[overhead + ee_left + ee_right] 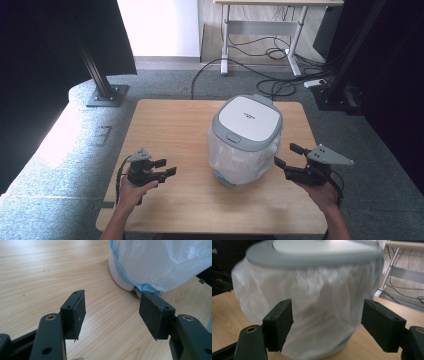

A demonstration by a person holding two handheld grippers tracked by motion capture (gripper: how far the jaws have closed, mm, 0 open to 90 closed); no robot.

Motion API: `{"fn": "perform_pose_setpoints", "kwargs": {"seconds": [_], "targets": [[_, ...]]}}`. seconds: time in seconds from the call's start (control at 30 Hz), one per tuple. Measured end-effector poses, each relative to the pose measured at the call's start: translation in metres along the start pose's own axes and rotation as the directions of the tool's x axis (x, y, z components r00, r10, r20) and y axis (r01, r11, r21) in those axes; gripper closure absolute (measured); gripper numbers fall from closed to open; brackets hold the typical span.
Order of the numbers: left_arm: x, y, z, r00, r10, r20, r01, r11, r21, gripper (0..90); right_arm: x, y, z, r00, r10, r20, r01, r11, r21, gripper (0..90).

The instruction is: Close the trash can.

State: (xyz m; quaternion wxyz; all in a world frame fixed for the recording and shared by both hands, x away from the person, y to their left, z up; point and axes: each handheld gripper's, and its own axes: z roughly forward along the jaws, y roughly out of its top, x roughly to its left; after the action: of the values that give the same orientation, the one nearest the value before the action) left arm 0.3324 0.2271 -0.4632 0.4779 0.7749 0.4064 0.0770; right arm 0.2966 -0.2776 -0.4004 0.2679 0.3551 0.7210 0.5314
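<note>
The lidded waste bin point(246, 140), lined with a plastic bag point(312, 315), stands on the bench point(165, 120) between both tongs. Left tongs point(167, 168) and right tongs point(284, 155) stand apart, empty. The right tongs should approach the bag's overhang squarely, below the lid point(317, 252).

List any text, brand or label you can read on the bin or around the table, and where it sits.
Small dark print on the white lid of the bin: a short mark in the high view, too small to read.
The lid in the right gripper view: blurred, nothing legible.
The plastic bag liner and the wooden table: no text visible.
</note>
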Motion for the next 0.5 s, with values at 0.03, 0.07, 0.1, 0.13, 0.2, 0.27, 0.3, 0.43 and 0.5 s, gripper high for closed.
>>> {"fn": "perform_pose_setpoints", "kwargs": {"seconds": [0.03,0.07,0.1,0.13,0.2,0.27,0.3,0.43,0.5], "targets": [[0.001,-0.001,-0.001,1.0000,-0.003,-0.001,0.003,1.0000,0.000,38.4,-0.001,-0.015,-0.001,0.9999,0.016,0.005,-0.016,1.000,0.014,24.4],[0.001,-0.001,-0.001,1.0000,-0.003,-0.001,0.003,1.0000,0.000,38.4,-0.001,-0.015,-0.001,0.9999,0.016,0.005,-0.016,1.000,0.014,24.4],[0.001,-0.001,-0.001,1.0000,-0.006,-0.004,0.006,1.0000,-0.001,38.3,-0.003,-0.029,-0.001,0.9994,0.034,0.008,-0.034,0.999,0.031,24.3],[0.001,-0.001,-0.001,1.0000,-0.006,-0.004,0.006,1.0000,-0.001,38.3,-0.004,-0.036,0.000,0.9993,0.037,0.012,-0.037,0.998,0.042,24.1],[0.001,-0.002,-0.001,1.0000,-0.007,-0.006,0.007,1.0000,-0.001,38.2,-0.006,-0.047,0.001,0.9990,0.037,0.027,-0.039,0.997,0.064,24.1],[0.001,-0.002,0.000,1.0000,-0.002,-0.009,0.002,1.0000,0.000,38.1,-0.008,-0.056,0.003,0.9987,0.027,0.044,-0.031,0.995,0.091,23.9],[0.001,-0.002,0.000,0.9999,0.002,-0.013,-0.002,1.0000,0.000,38.0,-0.010,-0.060,0.004,0.9985,0.025,0.050,-0.030,0.994,0.103,23.8],[0.002,-0.003,0.000,0.9996,0.007,-0.027,-0.007,1.0000,0.000,37.8,-0.013,-0.072,0.009,0.9977,0.028,0.061,-0.036,0.991,0.132,23.5],[0.003,-0.004,0.000,0.9995,0.009,-0.029,-0.009,1.0000,-0.001,37.6,-0.013,-0.075,0.010,0.9976,0.034,0.060,-0.042,0.990,0.132,23.5]]}}
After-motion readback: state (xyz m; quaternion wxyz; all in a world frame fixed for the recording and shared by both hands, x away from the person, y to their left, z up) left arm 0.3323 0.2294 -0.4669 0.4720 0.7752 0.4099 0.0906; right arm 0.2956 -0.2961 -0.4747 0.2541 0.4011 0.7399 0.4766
